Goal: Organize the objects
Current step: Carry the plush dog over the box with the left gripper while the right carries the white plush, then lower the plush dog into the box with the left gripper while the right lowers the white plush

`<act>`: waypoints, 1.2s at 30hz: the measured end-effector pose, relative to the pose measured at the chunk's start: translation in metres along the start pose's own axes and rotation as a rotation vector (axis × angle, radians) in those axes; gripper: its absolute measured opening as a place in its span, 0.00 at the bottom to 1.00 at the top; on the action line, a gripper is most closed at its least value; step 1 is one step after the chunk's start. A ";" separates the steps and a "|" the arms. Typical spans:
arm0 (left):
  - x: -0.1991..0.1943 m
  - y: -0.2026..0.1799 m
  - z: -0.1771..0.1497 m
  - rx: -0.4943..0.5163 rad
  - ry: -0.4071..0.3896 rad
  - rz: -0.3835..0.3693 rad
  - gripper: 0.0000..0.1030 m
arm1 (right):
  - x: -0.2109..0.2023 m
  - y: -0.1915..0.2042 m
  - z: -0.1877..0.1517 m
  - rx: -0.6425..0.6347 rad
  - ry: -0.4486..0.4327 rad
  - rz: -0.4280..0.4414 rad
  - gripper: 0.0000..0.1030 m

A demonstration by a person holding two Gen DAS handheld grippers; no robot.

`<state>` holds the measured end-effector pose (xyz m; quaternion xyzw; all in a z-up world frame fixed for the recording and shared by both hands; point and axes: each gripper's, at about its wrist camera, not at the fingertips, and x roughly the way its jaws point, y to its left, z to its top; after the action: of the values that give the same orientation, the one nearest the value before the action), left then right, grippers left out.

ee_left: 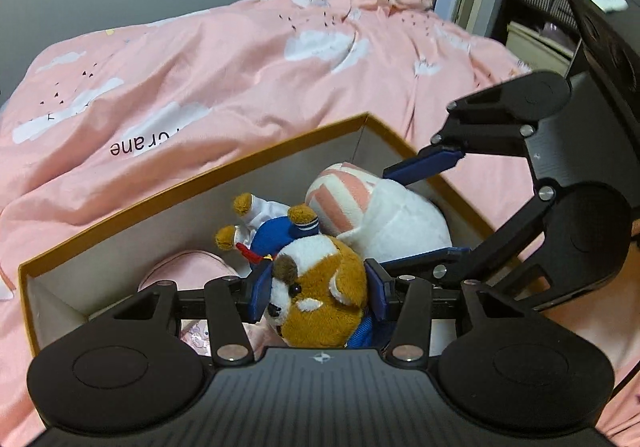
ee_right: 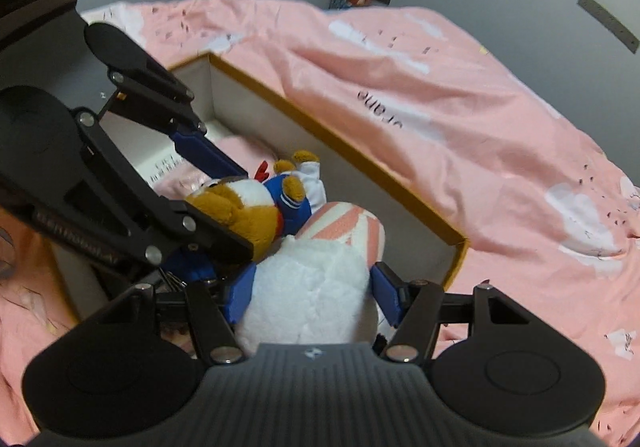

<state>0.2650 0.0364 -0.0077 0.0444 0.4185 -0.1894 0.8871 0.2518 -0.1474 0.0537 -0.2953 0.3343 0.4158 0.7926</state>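
- Left claw [ee_left: 318, 293] grips the head of the brown dog plush [ee_left: 320, 299] between its blue pads, inside the open box [ee_left: 192, 183] that lies on the bed [ee_left: 240, 59]; right claw [ee_right: 310, 297] is closed on the white plush [ee_right: 312, 287] beside it, toward the box's end wall.
- Biggest risk, I judge: the box sits on the soft pink duvet, so pressing down on either toy could tip or slide it across the bed.
- Both claws work in 1 cramped box, their linkages nearly crossing; letting go or pulling back carelessly could knock them together.
- Both plush toys touch, the dog's blue body against the white plush's striped part, so lifting 1 may drag the other out.
- Soft fabric can snag on a pad as it opens.
- Beneath the toys lies a pink pouch [ee_left: 188, 267], which could be crushed or buried.
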 end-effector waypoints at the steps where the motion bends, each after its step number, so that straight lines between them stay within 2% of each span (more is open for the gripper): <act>1: 0.002 0.001 0.000 0.007 -0.004 -0.003 0.53 | 0.006 -0.001 0.000 -0.006 0.013 0.004 0.62; 10: 0.026 0.006 0.009 0.089 0.006 -0.021 0.53 | 0.038 -0.006 0.004 -0.037 0.074 0.015 0.63; 17: 0.042 0.008 0.010 0.099 0.035 -0.029 0.54 | 0.058 -0.003 0.002 -0.090 0.097 -0.008 0.66; 20: 0.040 0.010 0.011 0.083 0.034 -0.039 0.58 | 0.055 -0.005 0.002 -0.078 0.096 -0.001 0.68; 24: 0.035 0.013 0.013 0.062 0.046 -0.050 0.61 | 0.041 -0.006 0.003 -0.092 0.091 0.002 0.80; 28: 0.025 0.009 0.013 0.073 0.045 -0.045 0.64 | 0.027 -0.002 0.001 -0.144 0.109 -0.022 0.81; 32: 0.008 -0.001 0.010 0.127 0.042 -0.052 0.68 | 0.015 -0.001 -0.006 -0.160 0.113 -0.005 0.80; 36: 0.006 -0.012 0.003 0.157 0.097 -0.044 0.65 | 0.010 0.006 -0.014 -0.175 0.113 0.021 0.77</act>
<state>0.2662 0.0226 -0.0099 0.1137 0.4455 -0.2385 0.8554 0.2470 -0.1510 0.0364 -0.3827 0.3441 0.4345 0.7392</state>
